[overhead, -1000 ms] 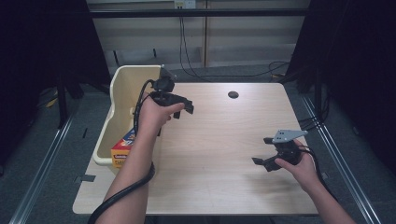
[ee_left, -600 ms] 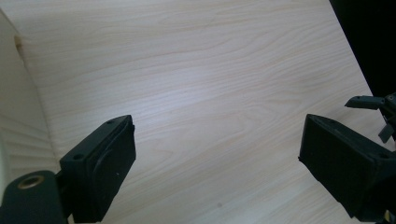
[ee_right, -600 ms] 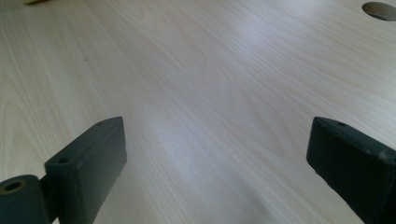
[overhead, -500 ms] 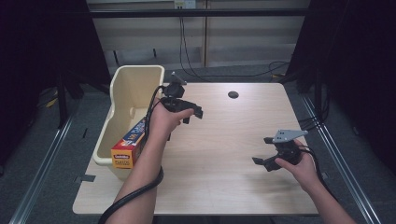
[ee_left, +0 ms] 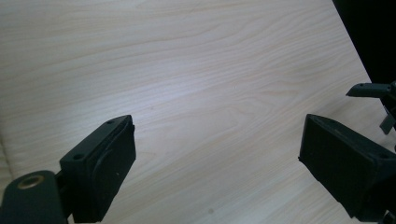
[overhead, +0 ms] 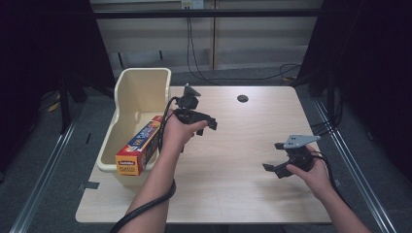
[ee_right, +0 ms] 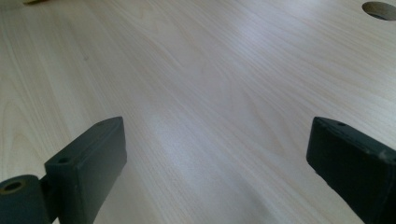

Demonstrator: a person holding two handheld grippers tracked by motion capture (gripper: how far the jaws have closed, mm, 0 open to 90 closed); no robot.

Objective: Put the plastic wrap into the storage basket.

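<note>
My left gripper (overhead: 206, 121) hovers over the wooden table (overhead: 243, 194) just right of the cream bin (overhead: 141, 82). Its jaws point right and stand open with nothing between them, and in the left gripper view (ee_left: 215, 158) bare wood lies beneath. A long orange and blue box (overhead: 138, 145) lies slanted in the bin, one end sticking out over the front rim. My right gripper (overhead: 273, 156) is held low near the table's right front, open and empty, and bare wood shows between its jaws in its own view (ee_right: 215, 163).
A round cable hole (overhead: 242, 98) sits near the table's far edge, also seen as a hole (ee_right: 380, 9) in the right gripper view. The other gripper (ee_left: 373, 93) shows at the right edge of the left gripper view. Cables hang behind the table.
The left hand has moved right and down, from above the bin and box to over the bare table. The box stays in the bin. The right hand has not moved.
</note>
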